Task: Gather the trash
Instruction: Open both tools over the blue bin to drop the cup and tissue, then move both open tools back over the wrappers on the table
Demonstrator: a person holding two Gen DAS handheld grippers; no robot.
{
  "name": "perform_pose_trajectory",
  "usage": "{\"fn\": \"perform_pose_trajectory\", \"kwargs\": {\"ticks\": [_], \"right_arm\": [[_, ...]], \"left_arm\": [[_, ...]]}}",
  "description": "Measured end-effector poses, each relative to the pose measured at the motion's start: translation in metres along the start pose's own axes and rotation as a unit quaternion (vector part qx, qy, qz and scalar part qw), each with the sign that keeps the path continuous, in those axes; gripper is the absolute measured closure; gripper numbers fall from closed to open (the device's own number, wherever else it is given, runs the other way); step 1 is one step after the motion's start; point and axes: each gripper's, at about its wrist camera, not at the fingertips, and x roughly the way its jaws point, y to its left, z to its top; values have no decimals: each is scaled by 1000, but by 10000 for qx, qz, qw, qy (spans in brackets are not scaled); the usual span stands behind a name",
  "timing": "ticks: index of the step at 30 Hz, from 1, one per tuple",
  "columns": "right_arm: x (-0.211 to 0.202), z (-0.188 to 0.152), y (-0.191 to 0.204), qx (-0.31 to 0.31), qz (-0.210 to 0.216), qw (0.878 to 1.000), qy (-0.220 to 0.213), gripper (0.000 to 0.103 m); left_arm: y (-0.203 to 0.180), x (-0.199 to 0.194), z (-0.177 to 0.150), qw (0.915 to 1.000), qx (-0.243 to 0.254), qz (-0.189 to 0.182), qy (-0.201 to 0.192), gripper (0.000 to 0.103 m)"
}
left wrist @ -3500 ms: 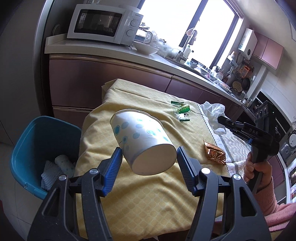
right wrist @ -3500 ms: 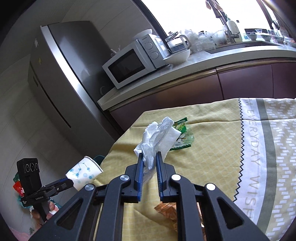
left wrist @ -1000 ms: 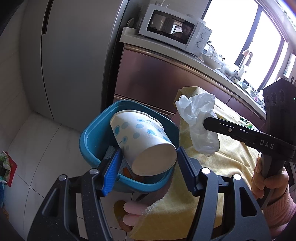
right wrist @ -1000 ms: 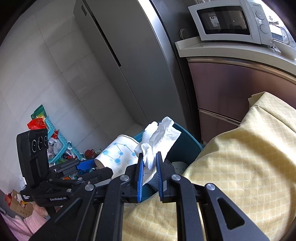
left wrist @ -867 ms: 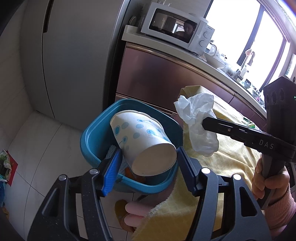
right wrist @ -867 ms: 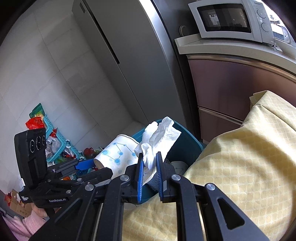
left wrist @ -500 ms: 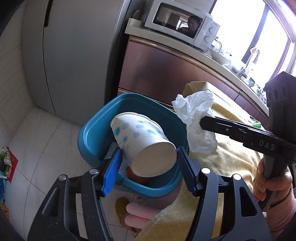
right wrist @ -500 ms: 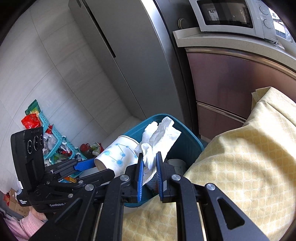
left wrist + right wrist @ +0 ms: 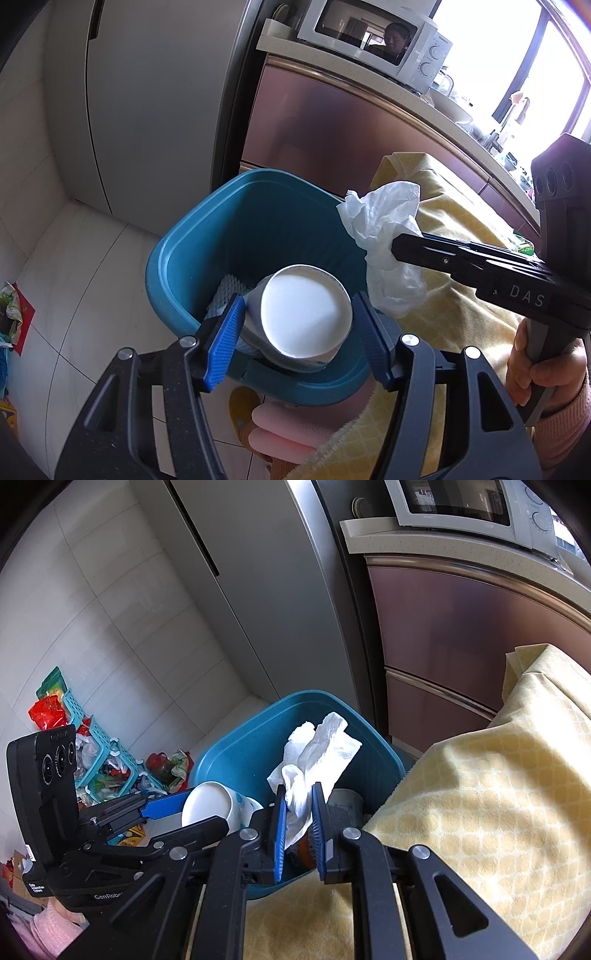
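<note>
A blue trash bin (image 9: 207, 236) stands on the floor by the table; it also shows in the right wrist view (image 9: 243, 749). My left gripper (image 9: 301, 334) is over the bin and shut on a white paper cup with blue dots (image 9: 304, 317), its base facing the camera; the cup also shows in the right wrist view (image 9: 210, 805). My right gripper (image 9: 297, 816) is shut on a crumpled white tissue (image 9: 317, 753) at the bin's rim; the tissue also shows in the left wrist view (image 9: 388, 236). Other trash lies inside the bin.
A yellow tablecloth (image 9: 498, 775) hangs beside the bin. A grey fridge (image 9: 147, 92) and brown cabinets (image 9: 332, 122) with a microwave (image 9: 369, 37) stand behind. Baskets with clutter (image 9: 96, 753) lie on the tiled floor. A foot in a pink slipper (image 9: 280, 428) is under the bin.
My left gripper has tipped the cup downward into the bin, so its base now faces me. Both grippers have moved closer over the bin. The tissue stays gripped.
</note>
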Motion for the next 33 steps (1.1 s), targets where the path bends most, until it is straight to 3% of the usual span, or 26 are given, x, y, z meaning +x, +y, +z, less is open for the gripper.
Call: {"fn": "perform_pose_trajectory", "kwargs": {"ticks": [9, 22, 27, 33], "right_arm": [[9, 5, 2, -88, -98, 9999, 106, 91], [12, 5, -1, 16, -227, 9995, 218, 78], [4, 1, -6, 102, -160, 9997, 124, 78], [-24, -9, -11, 169, -19, 9997, -154, 77]], "left_arm": [[4, 17, 2, 9999, -54, 38, 92, 43], [12, 41, 4, 9990, -299, -53, 313, 40], [14, 38, 1, 9989, -364, -137, 266, 39], [4, 11, 1, 9995, -186, -245, -71, 37]]}}
